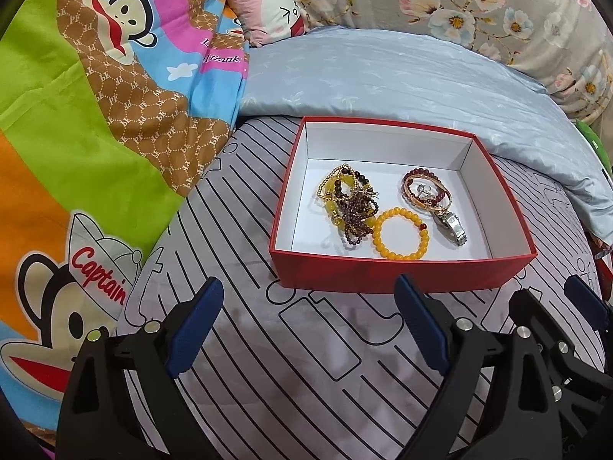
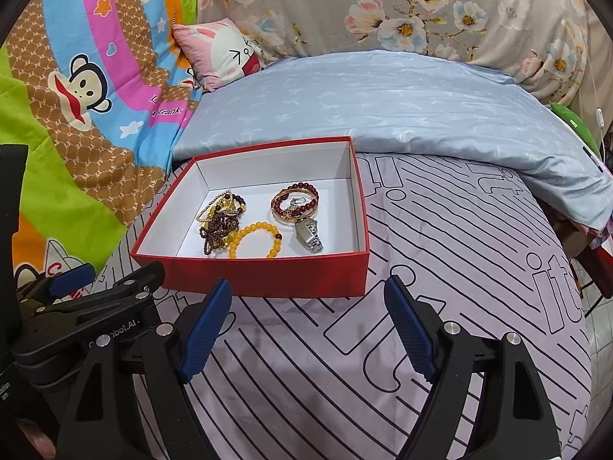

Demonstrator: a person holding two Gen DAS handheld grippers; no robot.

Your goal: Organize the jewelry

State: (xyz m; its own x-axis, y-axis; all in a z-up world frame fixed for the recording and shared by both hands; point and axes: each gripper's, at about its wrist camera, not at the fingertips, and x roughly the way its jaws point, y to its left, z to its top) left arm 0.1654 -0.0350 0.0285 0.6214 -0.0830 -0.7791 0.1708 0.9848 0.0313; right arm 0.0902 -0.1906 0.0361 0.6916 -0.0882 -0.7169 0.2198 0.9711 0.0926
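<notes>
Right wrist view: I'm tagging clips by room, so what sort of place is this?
Most likely a bedroom, on a bed: a folded blue quilt, a small pink cartoon pillow and a cartoon-monkey blanket surround the red jewelry box.

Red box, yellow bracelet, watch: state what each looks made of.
Red box: likely cardboard, matte red outside, thin white walls. Yellow bracelet: glossy round beads, perhaps resin, stone or glass. Watch: shiny silver-toned links, apparently polished metal.

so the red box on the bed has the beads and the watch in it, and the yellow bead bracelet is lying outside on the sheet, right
Not quite. The yellow bead bracelet lies inside the red box, on its white floor between the tangled beads and the watch. The left wrist view shows it; the rest is right.
</notes>
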